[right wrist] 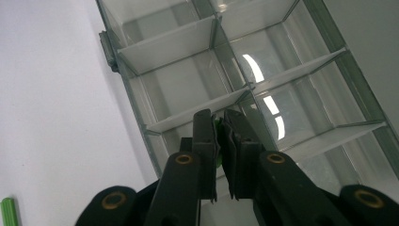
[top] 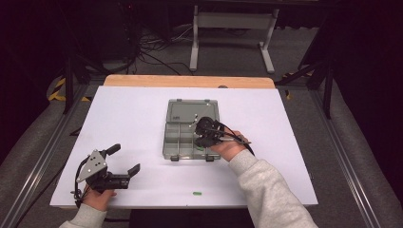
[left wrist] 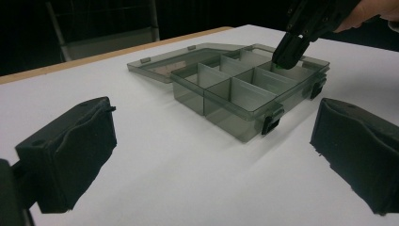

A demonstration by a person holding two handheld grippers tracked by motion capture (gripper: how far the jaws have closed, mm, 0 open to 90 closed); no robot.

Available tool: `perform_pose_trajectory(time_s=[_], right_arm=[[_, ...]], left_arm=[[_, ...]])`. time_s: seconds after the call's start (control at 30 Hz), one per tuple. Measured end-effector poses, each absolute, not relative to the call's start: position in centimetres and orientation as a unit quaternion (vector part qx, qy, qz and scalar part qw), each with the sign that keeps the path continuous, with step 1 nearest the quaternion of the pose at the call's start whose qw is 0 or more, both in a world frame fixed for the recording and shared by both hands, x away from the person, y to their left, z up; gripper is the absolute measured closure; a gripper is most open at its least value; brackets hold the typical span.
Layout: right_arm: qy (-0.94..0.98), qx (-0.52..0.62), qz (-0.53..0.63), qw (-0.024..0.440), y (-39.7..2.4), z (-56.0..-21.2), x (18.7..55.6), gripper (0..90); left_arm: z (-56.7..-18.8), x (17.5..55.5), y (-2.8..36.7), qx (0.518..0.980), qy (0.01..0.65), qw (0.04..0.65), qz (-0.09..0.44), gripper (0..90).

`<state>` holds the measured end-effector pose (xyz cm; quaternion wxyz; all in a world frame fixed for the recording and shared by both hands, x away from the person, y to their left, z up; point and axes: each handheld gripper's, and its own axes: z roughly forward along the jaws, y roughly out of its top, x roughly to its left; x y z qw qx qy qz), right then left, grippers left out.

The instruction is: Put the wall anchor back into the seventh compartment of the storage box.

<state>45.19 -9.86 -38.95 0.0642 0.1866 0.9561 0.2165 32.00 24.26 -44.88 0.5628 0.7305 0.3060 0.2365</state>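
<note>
1. Right gripper view: we see the right gripper (right wrist: 219, 129) clenched on a small green piece (right wrist: 217, 126), of which only a sliver shows between the pads; its shape is hidden from us.
2. That piece sits at the tips, over a near compartment of the grey organizer box (right wrist: 301, 70). We cannot tell whether it touches the compartment floor.
3. In the high view the right gripper (top: 202, 137) and the hand behind it cover the box's near right corner, so the compartment beneath is concealed.
4. The left gripper view shows the right gripper's tip (left wrist: 282, 59) dipped just inside the far right end of the box (left wrist: 226, 94), a green speck at its end.
5. The box lid (top: 192, 110) lies open, flat on the white table (top: 128, 123).
6. Our left gripper (top: 124, 160) rests released, jaws wide and nothing between them, well apart from the box.
7. A second green piece (top: 196, 193) lies near the table's front edge; in the right gripper view it (right wrist: 8, 211) is cut off at the frame's bottom.
</note>
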Motion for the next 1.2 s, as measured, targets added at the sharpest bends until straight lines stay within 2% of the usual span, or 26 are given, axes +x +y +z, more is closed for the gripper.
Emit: perform_pose_trajectory(time_s=[1.1, 1.2], right_arm=[[0.963, 0.192, 0.187, 0.038, -9.5, -41.4, 45.3, 83.4], [0.963, 0.192, 0.187, 0.041, -9.5, -41.5, 45.3, 80.9]], left_arm=[[-44.9, 32.0, 24.3, 0.729, 0.307, 0.564, 0.236, 1.0], [-44.9, 32.0, 24.3, 0.731, 0.305, 0.563, 0.237, 1.0]])
